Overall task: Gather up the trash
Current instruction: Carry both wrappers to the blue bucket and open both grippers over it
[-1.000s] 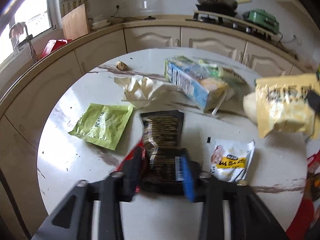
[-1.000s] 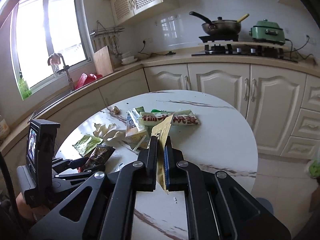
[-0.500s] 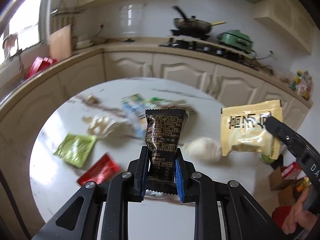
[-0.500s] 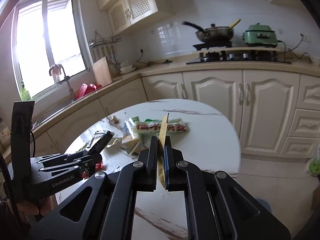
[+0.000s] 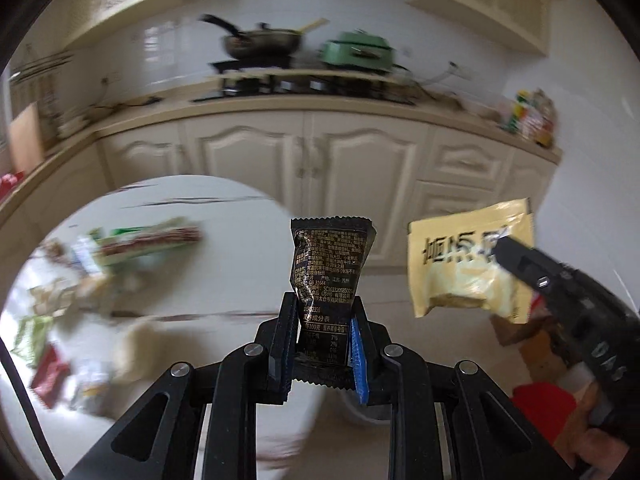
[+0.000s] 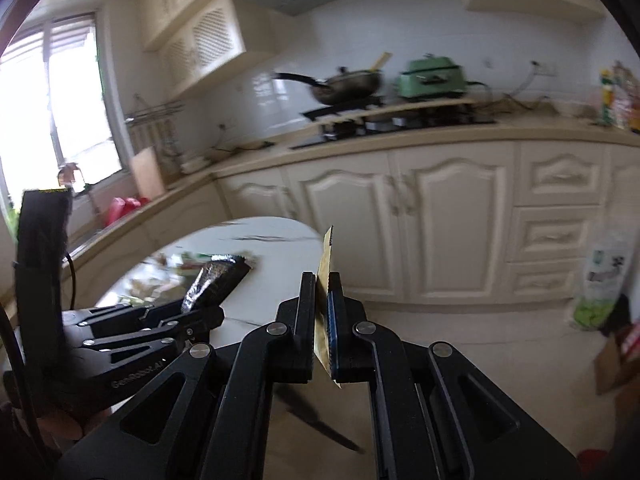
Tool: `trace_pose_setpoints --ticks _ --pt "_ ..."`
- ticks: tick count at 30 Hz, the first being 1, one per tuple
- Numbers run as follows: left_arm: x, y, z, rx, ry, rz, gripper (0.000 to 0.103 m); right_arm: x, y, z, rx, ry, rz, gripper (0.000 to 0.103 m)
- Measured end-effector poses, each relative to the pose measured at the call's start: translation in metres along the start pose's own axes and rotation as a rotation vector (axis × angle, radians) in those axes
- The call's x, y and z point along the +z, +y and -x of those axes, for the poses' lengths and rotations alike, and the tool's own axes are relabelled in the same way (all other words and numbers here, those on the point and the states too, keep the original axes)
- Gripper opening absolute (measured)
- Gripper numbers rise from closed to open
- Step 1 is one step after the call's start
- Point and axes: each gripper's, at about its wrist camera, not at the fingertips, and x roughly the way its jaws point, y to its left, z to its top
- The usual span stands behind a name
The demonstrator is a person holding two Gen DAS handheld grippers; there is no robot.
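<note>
Both hands are mid-carry, each with one piece of trash lifted clear of the round marble surface (image 5: 224, 240). The left tongs (image 5: 323, 344) pinch the lower end of a black snack wrapper (image 5: 330, 264), which stands upright between the pads and sits out past the surface's rim on the side toward the cabinets. The right tongs (image 6: 322, 320) are pressed together on a thin yellow packet (image 6: 326, 264), held edge-on in their own view; from the left camera the same yellow packet (image 5: 460, 264) hangs farther from the surface than the black wrapper, over the floor.

So two items are collected but not yet dropped anywhere. No bin can be made out for certain; a cardboard box (image 6: 616, 356) and other clutter sit on the floor well away from the surface, by the cabinets, and may be where these go.

A good deal is left. Blurred on the surface lie a green-and-red packet (image 5: 148, 238), a red wrapper (image 5: 48, 372) near the rim, a green sachet (image 5: 30, 332) just beside it, and some pale crumpled pieces. By my reading, the job is in its early-to-middle part, with several more trips needed.
</note>
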Motion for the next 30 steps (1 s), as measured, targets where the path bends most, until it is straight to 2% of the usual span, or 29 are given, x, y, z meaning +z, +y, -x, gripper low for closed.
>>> trace_pose_setpoints --ticks 4,8,11,13,15,18,22,23,26,28,30 --pt "0.01 -0.032 -0.045 -0.039 0.057 -0.045 0.02 -0.019 -0.049 -0.016 -0.076 0.065 -0.046 0.006" --pt "0.015 -0.056 -0.092 -0.048 0.12 -0.099 0.02 -0.039 -0.089 -0.043 -0.109 0.144 -0.091 0.006" --pt "0.019 -0.07 -0.124 -0.045 0.163 -0.133 0.02 -0.051 -0.111 -0.061 -0.145 0.196 -0.128 0.016" --pt "0.021 -0.077 -0.142 -0.049 0.184 -0.15 0.02 -0.056 -0.124 -0.063 -0.162 0.2 -0.15 0.039" --pt "0.024 -0.081 -0.163 -0.05 0.206 -0.159 0.02 -0.059 -0.138 -0.062 -0.183 0.198 -0.168 0.039" --pt "0.03 -0.094 -0.198 -0.056 0.245 -0.164 0.02 -0.063 -0.155 -0.061 -0.218 0.219 -0.188 0.046" --pt "0.041 -0.115 -0.242 -0.054 0.288 -0.185 0.021 -0.07 -0.177 -0.053 -0.277 0.229 -0.225 0.047" --pt "0.044 -0.121 -0.252 -0.047 0.297 -0.192 0.023 -0.071 -0.182 -0.052 -0.275 0.23 -0.235 0.048" --pt "0.05 -0.137 -0.271 -0.038 0.299 -0.214 0.039 -0.075 -0.196 -0.046 -0.278 0.234 -0.265 0.048" --pt "0.052 -0.144 -0.274 -0.023 0.278 -0.219 0.05 -0.078 -0.201 -0.042 -0.284 0.238 -0.275 0.056" --pt "0.049 -0.149 -0.269 -0.011 0.258 -0.225 0.051 -0.079 -0.202 -0.04 -0.286 0.242 -0.283 0.056"
